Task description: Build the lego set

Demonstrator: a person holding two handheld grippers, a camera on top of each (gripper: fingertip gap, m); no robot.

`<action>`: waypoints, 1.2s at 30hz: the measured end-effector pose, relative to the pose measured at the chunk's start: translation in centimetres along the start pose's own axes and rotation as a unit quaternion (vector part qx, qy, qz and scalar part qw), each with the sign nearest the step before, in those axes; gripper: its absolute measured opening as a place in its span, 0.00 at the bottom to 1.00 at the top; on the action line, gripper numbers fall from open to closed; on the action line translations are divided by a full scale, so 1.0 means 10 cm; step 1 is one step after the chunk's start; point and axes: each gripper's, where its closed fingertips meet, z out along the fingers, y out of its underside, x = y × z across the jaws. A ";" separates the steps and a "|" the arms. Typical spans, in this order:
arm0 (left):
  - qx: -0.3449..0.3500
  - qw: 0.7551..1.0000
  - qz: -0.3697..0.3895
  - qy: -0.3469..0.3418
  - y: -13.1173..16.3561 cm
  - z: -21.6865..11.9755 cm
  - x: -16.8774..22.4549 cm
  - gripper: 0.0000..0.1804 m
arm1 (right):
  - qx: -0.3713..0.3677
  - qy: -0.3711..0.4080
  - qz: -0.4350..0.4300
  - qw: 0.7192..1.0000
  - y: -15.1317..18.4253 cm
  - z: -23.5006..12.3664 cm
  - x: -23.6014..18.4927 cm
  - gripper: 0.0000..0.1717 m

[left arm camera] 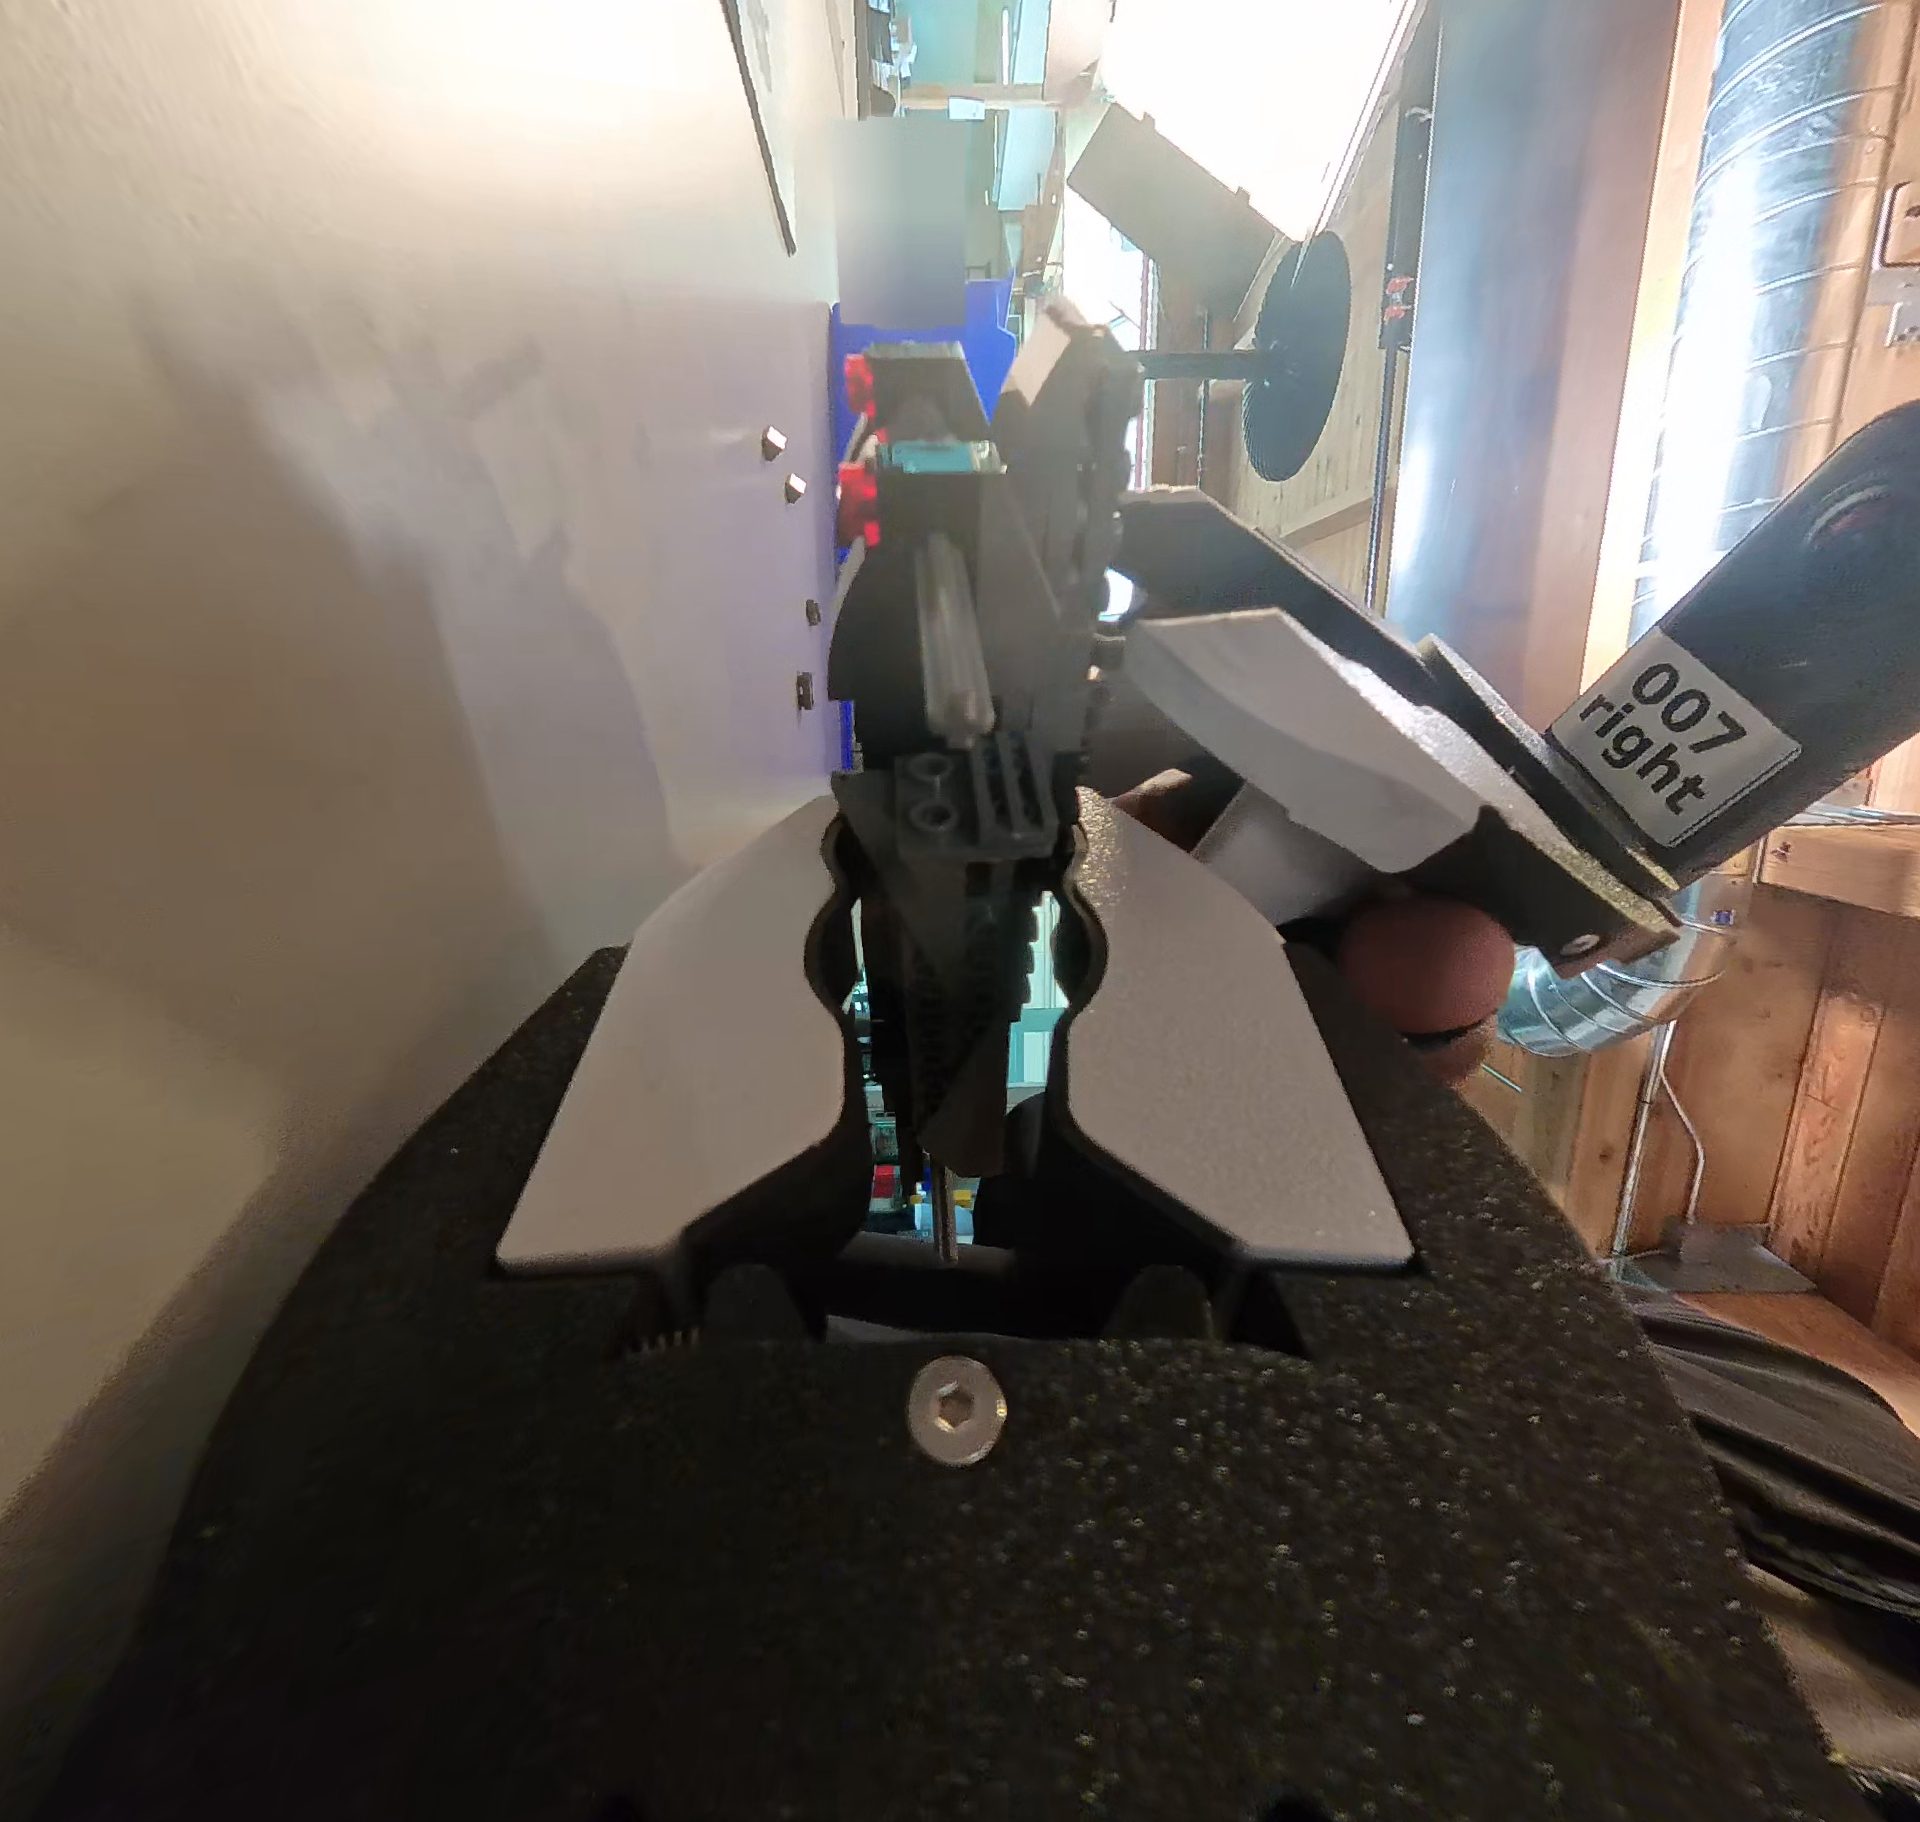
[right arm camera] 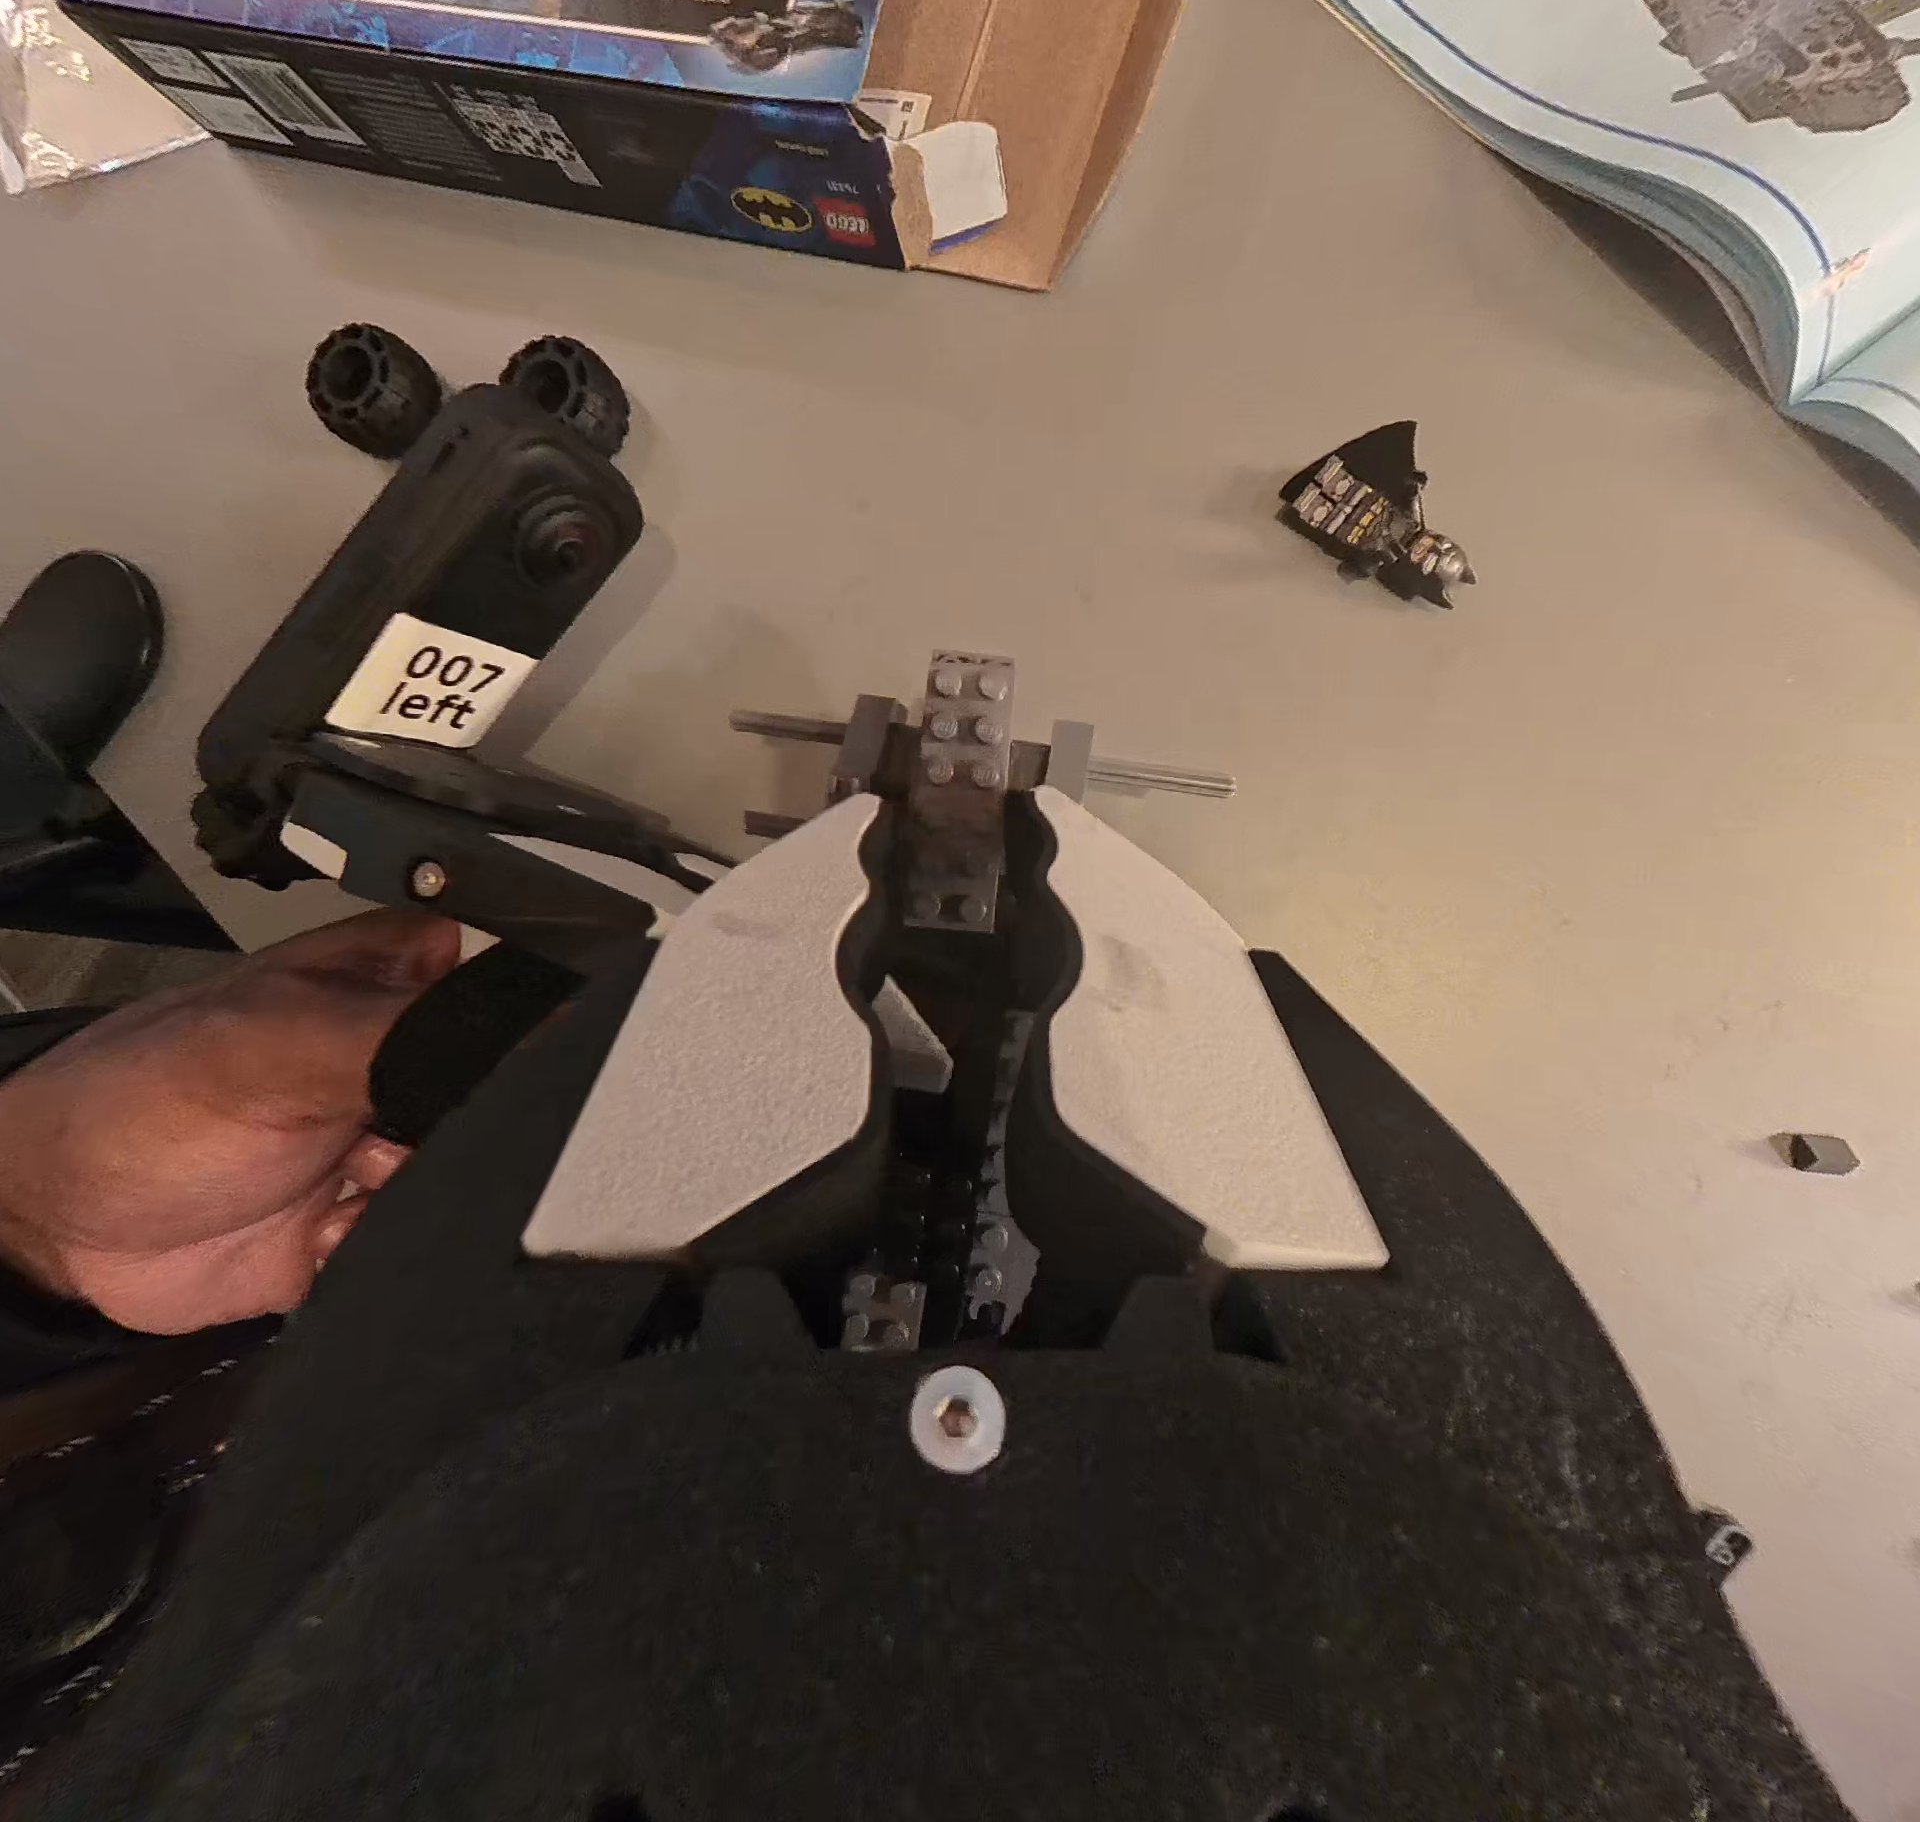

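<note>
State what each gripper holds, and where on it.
Both grip one grey-and-black brick vehicle model: right gripper on its narrow studded spine, left gripper on its tapered end.

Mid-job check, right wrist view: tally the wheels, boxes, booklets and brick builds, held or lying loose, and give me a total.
Black wheels: 2
Box: 1
Booklet: 1
Small loose brick build: 1
Brick model, held: 1
Total: 6

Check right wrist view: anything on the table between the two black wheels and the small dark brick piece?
Bare table between the wheels and the small dark brick piece; right wrist view shows it.
</note>
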 end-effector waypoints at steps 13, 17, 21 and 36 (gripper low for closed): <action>-0.064 0.998 -0.003 0.027 0.14 -0.04 0.12 0.19 | 0.020 -0.027 -0.053 0.998 0.02 -0.32 0.16 0.24; -0.139 0.989 -0.010 0.042 0.29 -0.06 0.18 0.19 | -0.010 -0.090 -0.138 0.986 0.10 -0.46 0.24 0.28; -0.216 0.974 -0.008 0.061 0.42 -0.07 0.29 0.19 | -0.038 -0.154 -0.219 0.963 0.16 -0.51 0.29 0.35; -0.361 0.932 -0.007 0.013 0.29 -0.03 0.21 0.19 | -0.019 -0.326 -0.105 0.939 0.22 -0.63 0.38 0.37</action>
